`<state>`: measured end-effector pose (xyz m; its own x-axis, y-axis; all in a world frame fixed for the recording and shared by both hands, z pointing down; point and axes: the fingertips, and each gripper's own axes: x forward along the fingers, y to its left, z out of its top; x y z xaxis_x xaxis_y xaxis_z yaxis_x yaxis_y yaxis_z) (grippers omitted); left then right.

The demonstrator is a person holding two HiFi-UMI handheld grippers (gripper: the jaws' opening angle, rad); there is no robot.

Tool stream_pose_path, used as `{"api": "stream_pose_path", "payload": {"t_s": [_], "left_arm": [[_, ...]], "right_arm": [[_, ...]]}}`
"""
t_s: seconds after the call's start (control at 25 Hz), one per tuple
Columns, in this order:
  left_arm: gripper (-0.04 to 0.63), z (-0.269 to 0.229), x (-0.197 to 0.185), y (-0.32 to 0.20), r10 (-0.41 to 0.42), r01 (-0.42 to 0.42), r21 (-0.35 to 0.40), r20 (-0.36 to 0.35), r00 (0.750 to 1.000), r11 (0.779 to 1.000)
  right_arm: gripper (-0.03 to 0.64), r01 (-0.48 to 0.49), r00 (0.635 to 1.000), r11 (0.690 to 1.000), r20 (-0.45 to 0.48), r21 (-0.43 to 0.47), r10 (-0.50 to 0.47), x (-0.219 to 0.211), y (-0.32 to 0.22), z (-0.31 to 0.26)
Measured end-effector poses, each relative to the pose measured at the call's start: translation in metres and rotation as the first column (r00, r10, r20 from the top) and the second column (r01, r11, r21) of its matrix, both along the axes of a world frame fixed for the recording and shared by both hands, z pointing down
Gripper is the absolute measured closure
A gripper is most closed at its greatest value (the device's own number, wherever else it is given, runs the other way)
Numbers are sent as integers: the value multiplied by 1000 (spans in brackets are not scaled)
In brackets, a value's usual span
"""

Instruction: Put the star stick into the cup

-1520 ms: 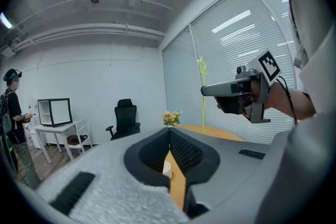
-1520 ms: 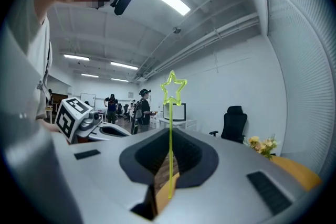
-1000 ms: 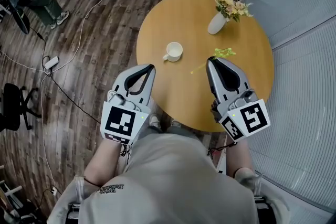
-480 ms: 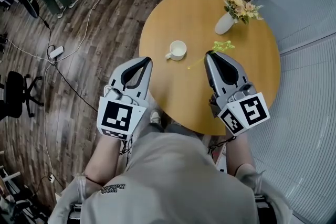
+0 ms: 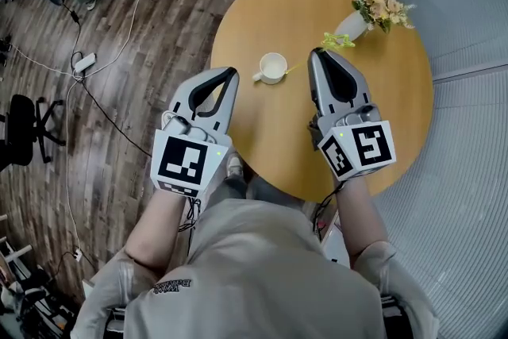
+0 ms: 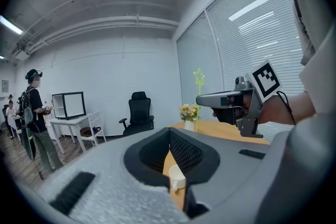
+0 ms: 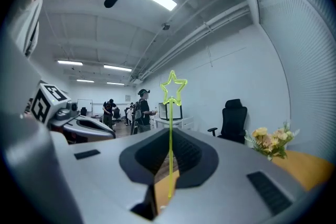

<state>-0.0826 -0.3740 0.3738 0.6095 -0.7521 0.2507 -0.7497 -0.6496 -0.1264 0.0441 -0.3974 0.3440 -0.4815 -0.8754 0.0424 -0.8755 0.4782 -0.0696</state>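
While right gripper (image 5: 316,53) clamps the star stick (image 7: 170,139) upright | left gripper (image 5: 230,73) pinched together, empty | cup (image 5: 274,67) nearer left edge of table (image 5: 381,115).

Grey left gripper (image 5: 225,75) and right gripper (image 5: 317,54), black-white marker cubes (image 5: 189,163), beige shirt (image 5: 254,266).

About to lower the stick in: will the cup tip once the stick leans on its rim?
Probably not: the star stick looks thin and light. But the cup is small and low, and the stick long, so it may lean far out.
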Motion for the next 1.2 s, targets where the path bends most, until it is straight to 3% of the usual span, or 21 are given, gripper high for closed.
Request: {"api": "stream_pose_path", "payload": {"t_s": [0.24,0.56,1.2], "left_arm": [[574,43,5,-25,34,-32,-71,27,999,997],[574,96,16,-47,60,-51,-170,46,997,984],[574,162,21,-53,72,-55,-296,48,996,954]], "right_arm": [[581,-61,997,995,33,-83,64,6,-35,48],[580,-94,995,988,4,-119,96,0,-62,89],[581,-96,994,954,-77,-285,77,-10,-73,201]]}}
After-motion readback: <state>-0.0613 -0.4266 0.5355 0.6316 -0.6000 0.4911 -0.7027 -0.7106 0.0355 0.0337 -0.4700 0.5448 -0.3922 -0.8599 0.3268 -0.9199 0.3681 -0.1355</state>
